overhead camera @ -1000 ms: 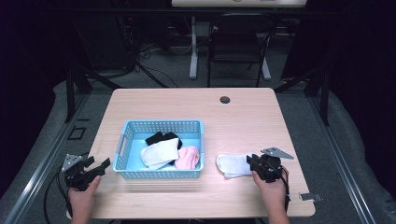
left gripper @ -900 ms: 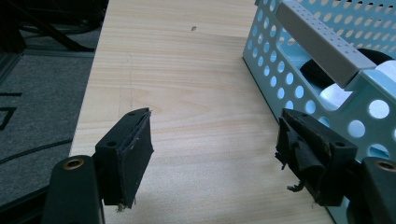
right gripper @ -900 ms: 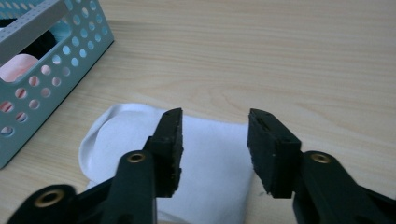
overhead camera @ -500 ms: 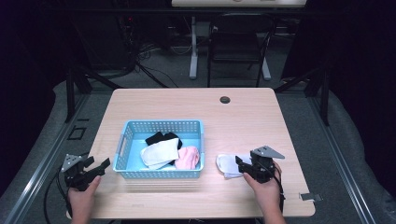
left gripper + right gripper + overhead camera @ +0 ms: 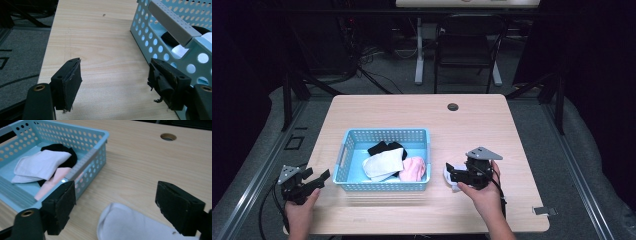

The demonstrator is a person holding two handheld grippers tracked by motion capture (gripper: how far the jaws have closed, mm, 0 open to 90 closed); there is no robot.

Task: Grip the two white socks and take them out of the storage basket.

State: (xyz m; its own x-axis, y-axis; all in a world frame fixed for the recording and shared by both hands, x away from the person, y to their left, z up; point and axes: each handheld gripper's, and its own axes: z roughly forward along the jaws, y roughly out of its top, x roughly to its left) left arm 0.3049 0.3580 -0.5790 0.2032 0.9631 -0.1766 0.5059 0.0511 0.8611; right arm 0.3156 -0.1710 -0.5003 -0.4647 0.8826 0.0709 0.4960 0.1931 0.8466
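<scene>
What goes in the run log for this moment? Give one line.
left gripper: open, beside basket | right gripper: open over white sock on table

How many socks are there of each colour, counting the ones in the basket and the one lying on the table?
White: 2, one in the blue basket as white sock, one on the table as loose white sock
Black: 1, black sock
Pink: 1, pink sock
Total: 4

One blue basket (image 5: 346,152) sat left of centre, holding three socks: one black (image 5: 382,147), one white (image 5: 383,164), one pink (image 5: 413,169). One more white sock (image 5: 127,226) lay right.
</scene>
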